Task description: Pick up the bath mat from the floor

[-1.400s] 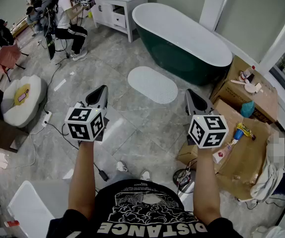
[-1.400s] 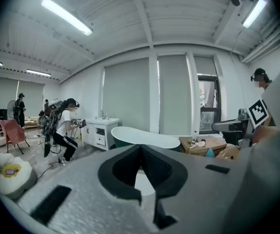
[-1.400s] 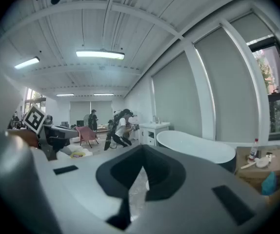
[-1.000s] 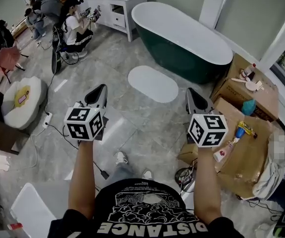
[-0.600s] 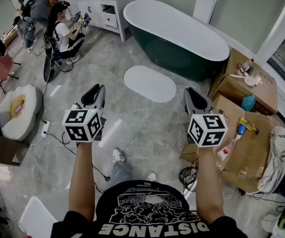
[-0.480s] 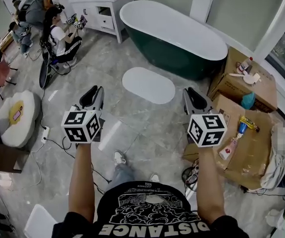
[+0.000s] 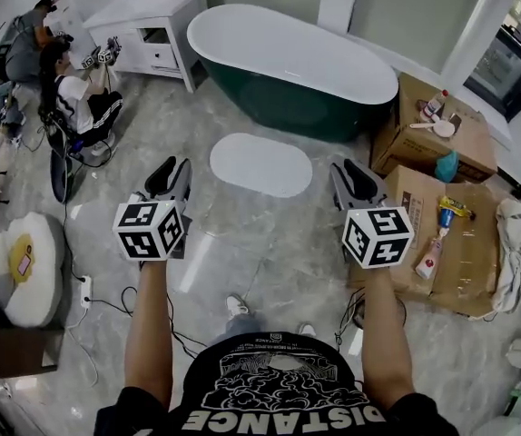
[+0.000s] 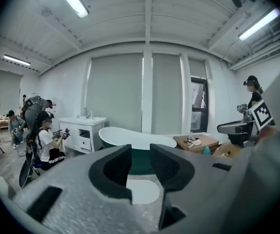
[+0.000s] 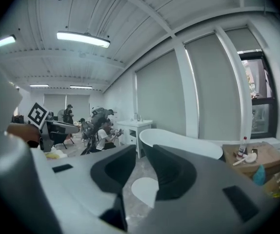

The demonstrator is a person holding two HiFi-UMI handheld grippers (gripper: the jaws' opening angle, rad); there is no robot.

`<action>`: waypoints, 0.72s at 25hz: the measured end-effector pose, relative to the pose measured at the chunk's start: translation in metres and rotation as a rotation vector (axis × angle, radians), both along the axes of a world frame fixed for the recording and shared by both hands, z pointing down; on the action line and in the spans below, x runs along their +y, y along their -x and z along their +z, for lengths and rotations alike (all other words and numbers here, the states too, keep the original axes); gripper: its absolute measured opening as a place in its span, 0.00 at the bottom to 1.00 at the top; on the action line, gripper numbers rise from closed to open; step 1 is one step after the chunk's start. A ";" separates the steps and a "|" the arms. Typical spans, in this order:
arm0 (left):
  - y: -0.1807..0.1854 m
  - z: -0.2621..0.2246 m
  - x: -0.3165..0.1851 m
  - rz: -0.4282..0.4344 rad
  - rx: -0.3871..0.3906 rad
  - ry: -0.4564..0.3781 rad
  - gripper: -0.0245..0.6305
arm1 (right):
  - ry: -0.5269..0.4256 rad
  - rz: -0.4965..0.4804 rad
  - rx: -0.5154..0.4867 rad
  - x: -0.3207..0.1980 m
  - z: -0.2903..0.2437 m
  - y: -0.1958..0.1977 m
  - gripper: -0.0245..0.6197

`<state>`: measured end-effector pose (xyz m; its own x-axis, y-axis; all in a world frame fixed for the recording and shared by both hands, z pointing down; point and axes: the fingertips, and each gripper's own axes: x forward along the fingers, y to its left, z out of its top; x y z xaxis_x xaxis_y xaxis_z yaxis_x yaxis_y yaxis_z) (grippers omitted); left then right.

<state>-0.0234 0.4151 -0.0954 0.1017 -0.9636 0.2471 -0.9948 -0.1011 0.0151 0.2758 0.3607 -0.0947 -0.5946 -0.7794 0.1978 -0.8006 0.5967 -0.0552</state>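
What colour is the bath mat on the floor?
Plain white, no visible pattern: the oval bath mat shows best in the head view.

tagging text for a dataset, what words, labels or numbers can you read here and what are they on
"DISTANCE": on the black t-shirt, upside down in the head view.
Tube and bottle on the cardboard boxes: print too small to read.
Marker cubes: square patterns only, no words.

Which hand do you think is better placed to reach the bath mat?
Left, narrowly: left tool and right tool, empty, jaws just opening, face the bath mat; cardboard boxes crowd the right.
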 end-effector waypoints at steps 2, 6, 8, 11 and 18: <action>0.011 0.000 -0.015 0.029 0.002 0.004 0.24 | 0.008 0.025 0.005 -0.004 0.000 0.010 0.21; 0.032 0.003 -0.039 0.073 0.020 0.001 0.28 | 0.020 0.071 0.014 -0.011 0.000 0.028 0.26; 0.042 0.004 -0.047 0.090 0.042 -0.002 0.32 | 0.025 0.100 0.014 -0.015 0.000 0.037 0.28; 0.058 0.006 -0.058 0.113 0.051 -0.001 0.33 | 0.033 0.147 0.031 -0.021 0.001 0.051 0.31; 0.086 0.010 -0.079 0.151 0.052 0.010 0.40 | 0.040 0.208 0.023 -0.031 0.002 0.070 0.45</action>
<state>-0.1098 0.3366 -0.0849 0.2581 -0.9338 0.2477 -0.9661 -0.2491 0.0677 0.2062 0.3300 -0.0925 -0.4171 -0.8760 0.2423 -0.9074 0.4165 -0.0562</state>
